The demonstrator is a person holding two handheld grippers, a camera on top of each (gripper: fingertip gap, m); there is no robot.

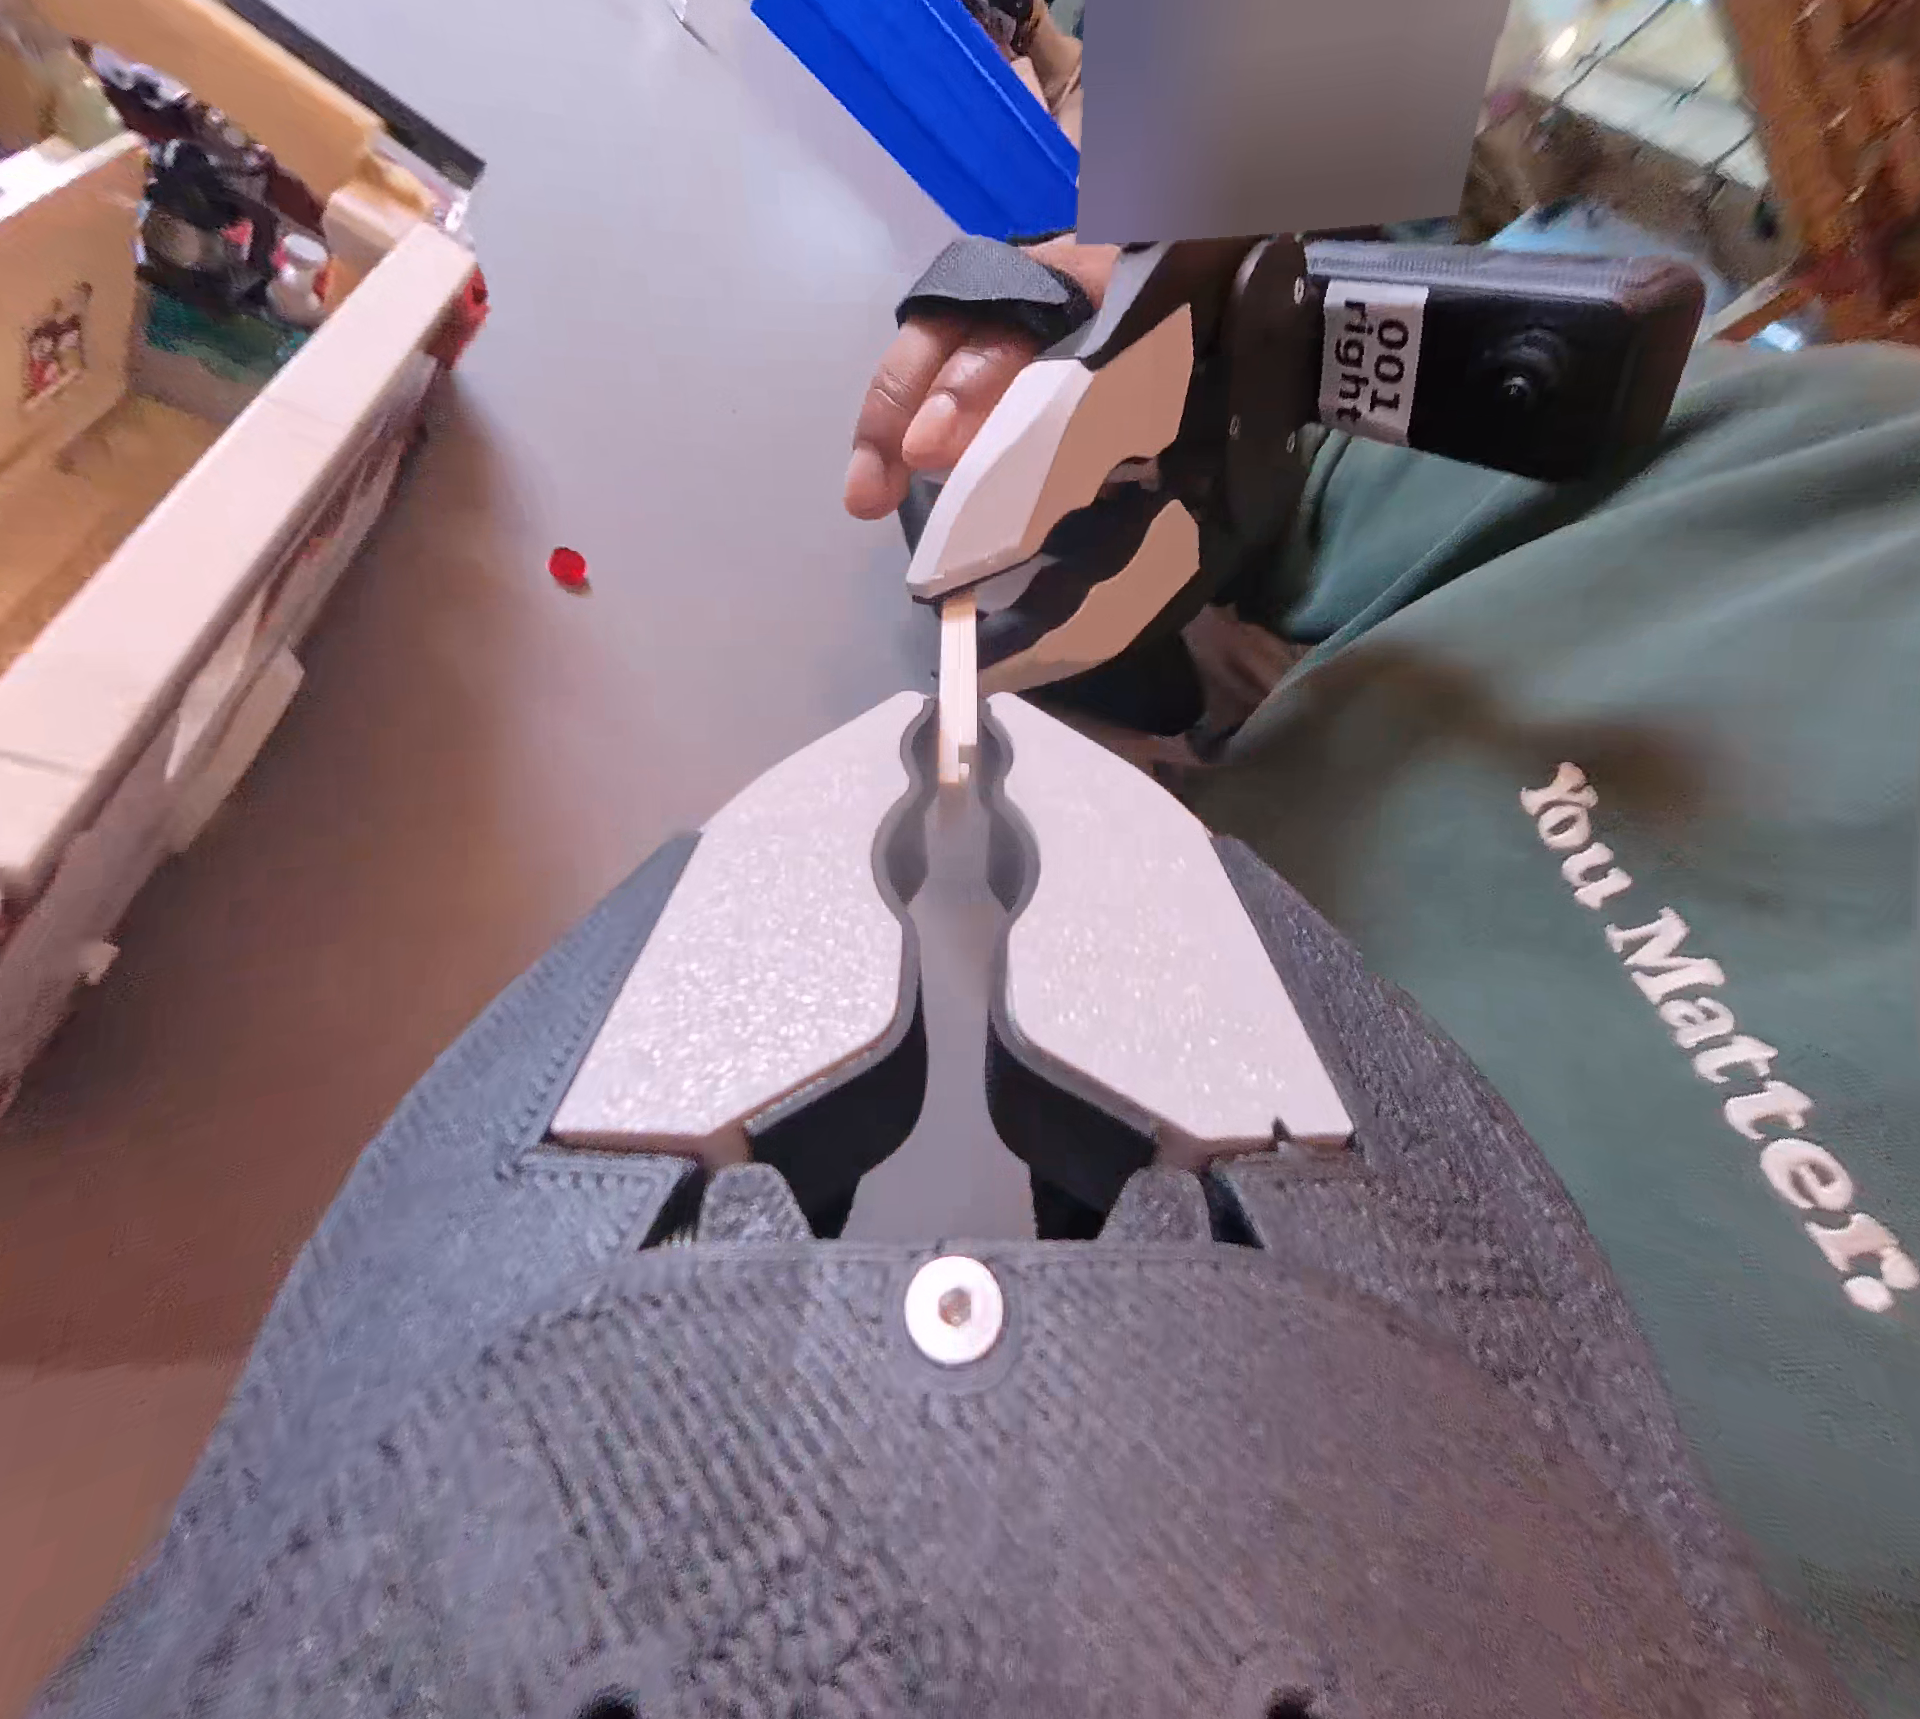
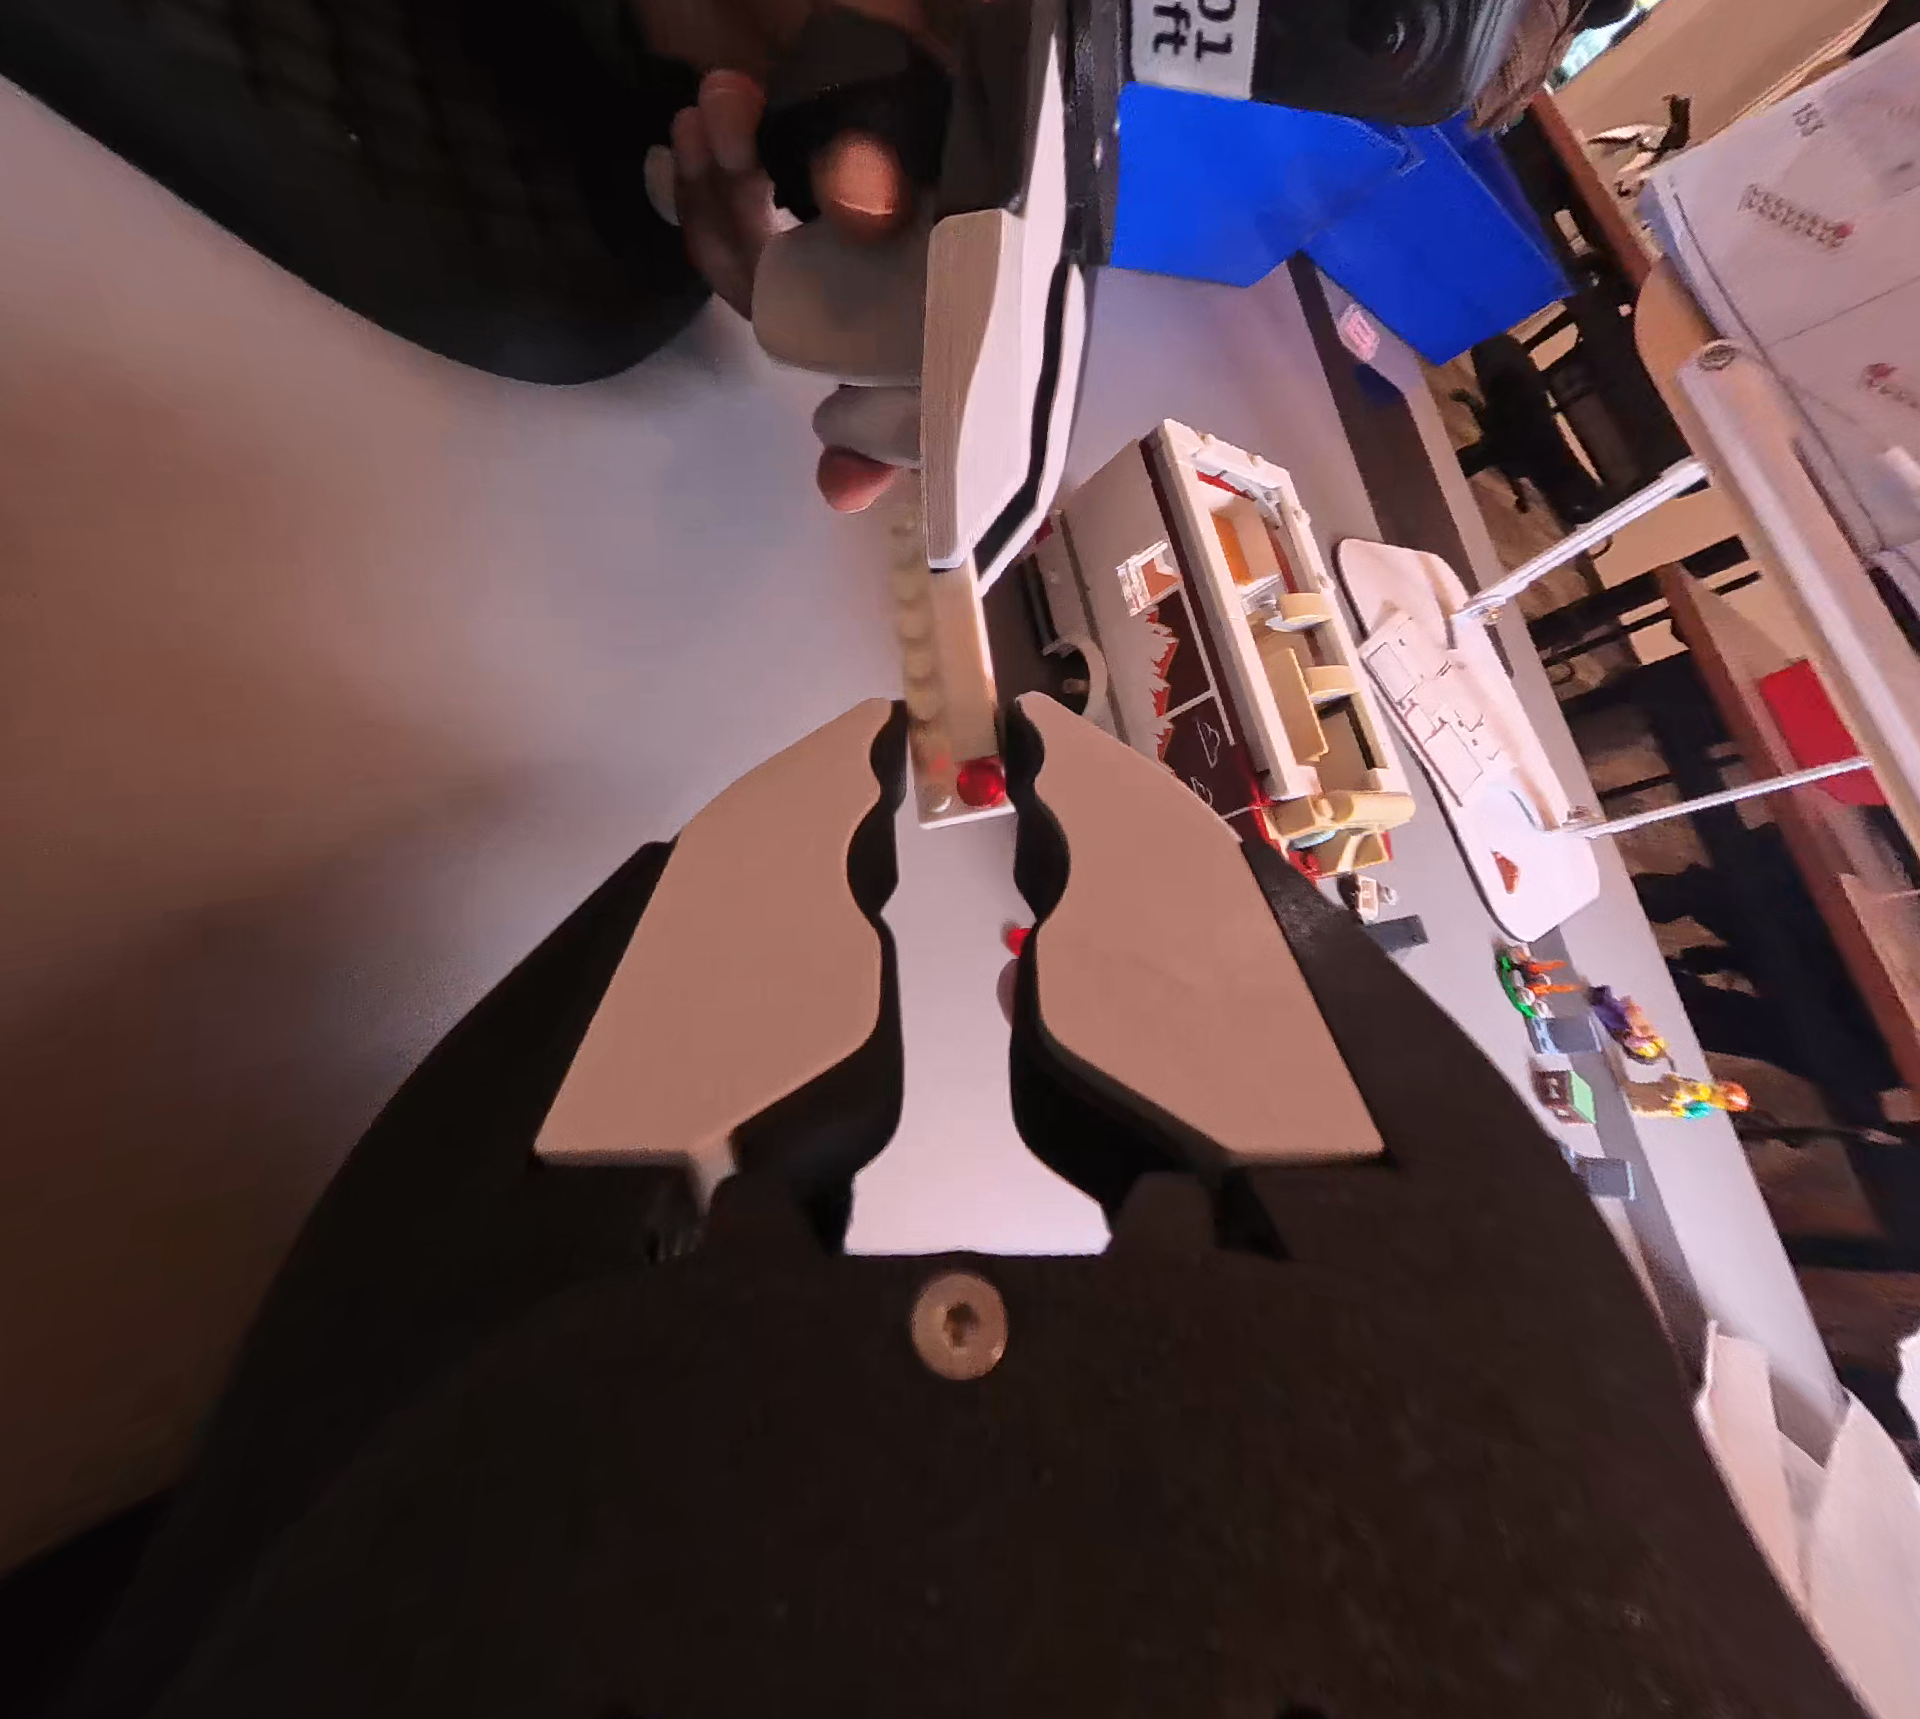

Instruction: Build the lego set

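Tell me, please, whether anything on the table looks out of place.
One small red round piece lies alone on the grey table, apart from the cream brick-built model. It looks stray; nothing else stands out.

grey tabletop point(image 1: 644, 339) | blue plastic bins point(image 1: 894, 48) | small loose red round stud point(image 1: 567, 567) | colourful toy minifigures point(image 2: 1621, 1035)

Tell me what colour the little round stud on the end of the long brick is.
Red stud, clearest in the right wrist view.
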